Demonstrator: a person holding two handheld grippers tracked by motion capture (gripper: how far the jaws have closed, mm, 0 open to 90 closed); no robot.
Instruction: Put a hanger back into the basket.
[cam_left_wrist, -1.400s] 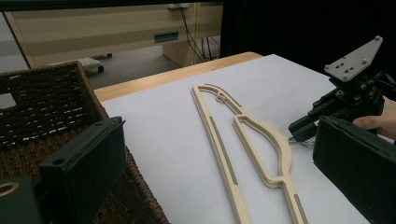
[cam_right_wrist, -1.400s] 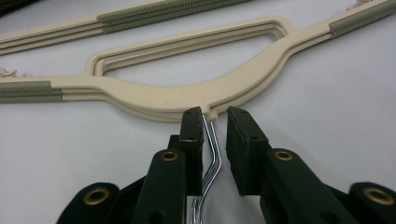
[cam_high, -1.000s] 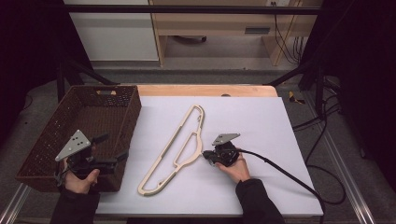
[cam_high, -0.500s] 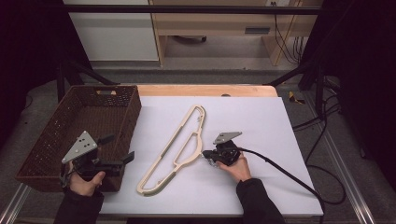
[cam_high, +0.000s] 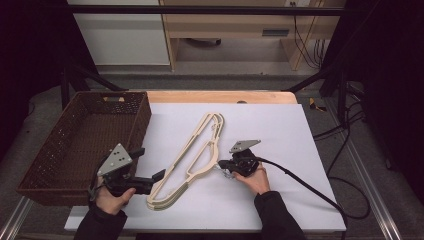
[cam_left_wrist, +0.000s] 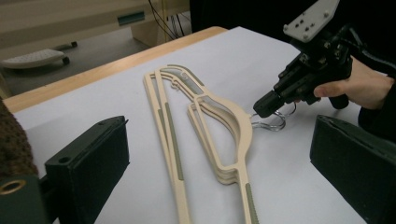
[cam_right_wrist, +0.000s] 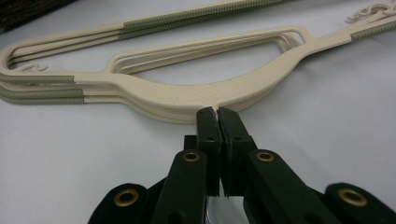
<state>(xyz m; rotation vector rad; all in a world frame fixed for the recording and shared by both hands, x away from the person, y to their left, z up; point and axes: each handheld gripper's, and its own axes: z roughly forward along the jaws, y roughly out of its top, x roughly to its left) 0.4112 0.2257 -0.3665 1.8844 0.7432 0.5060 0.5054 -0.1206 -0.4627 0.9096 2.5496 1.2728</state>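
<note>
A stack of cream plastic hangers (cam_high: 195, 155) lies slantwise on the white table top (cam_high: 280, 130), its metal hook (cam_left_wrist: 275, 122) pointing right. My right gripper (cam_high: 221, 165) lies low on the table, shut on that hook just where it leaves the hangers' neck (cam_right_wrist: 187, 95). In the right gripper view the black jaws meet tip to tip against the cream neck. My left gripper (cam_high: 150, 162) hovers at the stack's lower left end, open, with nothing between its jaws. Ahead of its wide-apart jaws, the left gripper view has the hangers (cam_left_wrist: 236, 126) and the right gripper (cam_left_wrist: 264, 105).
A dark brown wicker basket (cam_high: 142, 120) stands at the table's left side, close behind my left hand. A black cable (cam_high: 305, 182) trails from the right gripper off the table's right edge. Bare white surface lies right of the hangers.
My left gripper has moved right, from beside the basket's front corner toward the lower end of the hangers. The right gripper and the hangers have stayed put.
</note>
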